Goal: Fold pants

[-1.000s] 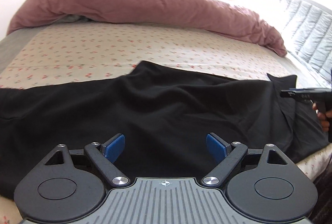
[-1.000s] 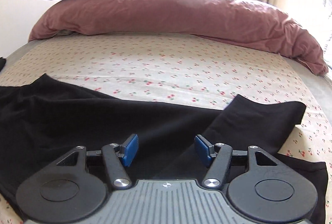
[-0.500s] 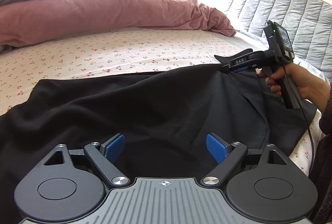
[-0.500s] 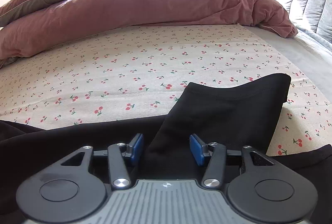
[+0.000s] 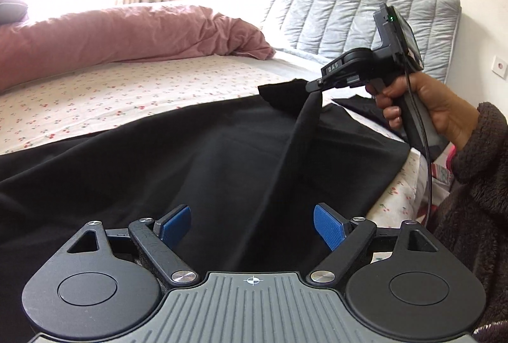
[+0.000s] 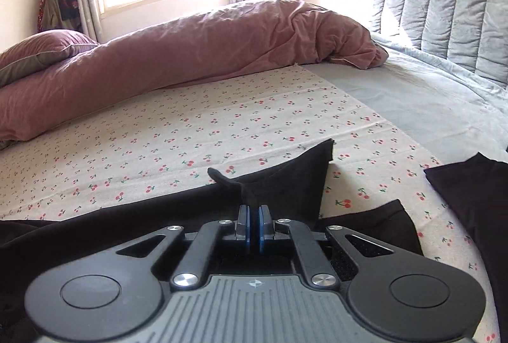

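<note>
Black pants (image 5: 190, 159) lie spread over the cherry-print bed sheet (image 6: 222, 127). My right gripper (image 6: 254, 216) is shut on a fold of the pants' edge (image 6: 285, 187), with a tuft of cloth sticking up past the blue pads. In the left wrist view, that right gripper (image 5: 312, 86) holds the cloth lifted, and a taut strip hangs down from it. My left gripper (image 5: 252, 222) hovers low over the pants' near part. Its jaws are wide and closing, with black cloth below the gap and neither pad pressing on it.
A pink duvet (image 6: 190, 57) and a pillow (image 6: 41, 51) lie along the far side of the bed. A quilted grey headboard (image 5: 349, 9) stands at the right. A hand (image 5: 438, 108) in a dark fuzzy sleeve (image 5: 476, 200) holds the right gripper near the bed's edge. More black cloth (image 6: 476, 200) lies right.
My right gripper's jaws have shut on the pants' edge and raised it off the sheet. Both views have swung right toward the headboard, and the left gripper sits lower over the cloth.
</note>
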Available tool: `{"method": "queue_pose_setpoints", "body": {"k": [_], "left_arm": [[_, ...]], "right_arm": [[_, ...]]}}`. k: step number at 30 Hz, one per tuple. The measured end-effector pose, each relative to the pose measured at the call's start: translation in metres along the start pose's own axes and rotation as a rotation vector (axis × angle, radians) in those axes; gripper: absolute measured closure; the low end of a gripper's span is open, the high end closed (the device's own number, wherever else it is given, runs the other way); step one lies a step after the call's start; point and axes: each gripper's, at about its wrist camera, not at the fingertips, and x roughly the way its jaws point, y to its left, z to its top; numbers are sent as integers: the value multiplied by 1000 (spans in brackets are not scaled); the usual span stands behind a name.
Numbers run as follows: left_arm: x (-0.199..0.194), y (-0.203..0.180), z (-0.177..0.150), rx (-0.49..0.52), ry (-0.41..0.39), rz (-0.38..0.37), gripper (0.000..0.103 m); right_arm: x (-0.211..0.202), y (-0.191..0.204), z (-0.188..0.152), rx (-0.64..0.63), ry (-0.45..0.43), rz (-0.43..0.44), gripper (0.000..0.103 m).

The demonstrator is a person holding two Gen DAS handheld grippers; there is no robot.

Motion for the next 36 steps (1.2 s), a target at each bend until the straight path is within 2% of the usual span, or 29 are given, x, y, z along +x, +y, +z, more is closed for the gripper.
{"method": "queue_pose_setpoints", "body": {"k": [4, 5, 9, 11, 13, 14, 19, 23, 26, 27, 29, 30, 31, 32, 34, 36], "left_arm": [[10, -10, -5, 30, 39, -17, 32], [10, -12, -7, 35, 46, -18, 37], [12, -16, -10, 55, 60, -4, 43], [10, -17, -11, 72, 62, 7, 47], [13, -20, -10, 80, 65, 15, 50], [14, -20, -10, 80, 66, 18, 52], [17, -18, -8, 73, 64, 36, 60], [20, -21, -9, 91, 63, 55, 65], [22, -23, -9, 101, 62, 64, 67], [22, -22, -9, 101, 61, 67, 71], [22, -20, -9, 94, 55, 72, 78], [22, -19, -8, 87, 51, 72, 85], [21, -18, -8, 79, 46, 68, 89], [21, -16, -7, 72, 45, 64, 94], [18, -17, -3, 76, 43, 54, 99], [14, -19, 1, 92, 35, 43, 101]], "right_arm": [[-17, -34, -16, 94, 31, 1, 99], [-17, -41, -22, 104, 53, -2, 99], [-9, -56, -52, 77, 183, -56, 95], [-14, -58, -61, 31, 161, -57, 91], [-22, -57, -63, -7, 132, -73, 63], [-25, -56, -64, -24, 109, -77, 59], [-27, -33, -62, -158, 36, -48, 58], [-14, -8, -66, -355, 19, -71, 57], [-1, 4, -69, -439, 33, -81, 59], [4, 5, -69, -447, 31, -91, 60], [11, 7, -66, -458, 5, -118, 66], [14, 7, -64, -452, -5, -132, 76], [16, 4, -61, -428, -12, -146, 100], [18, 0, -58, -397, -13, -159, 102], [10, -16, -48, -291, -55, -187, 102], [-7, -42, -36, -138, -84, -181, 102]]}}
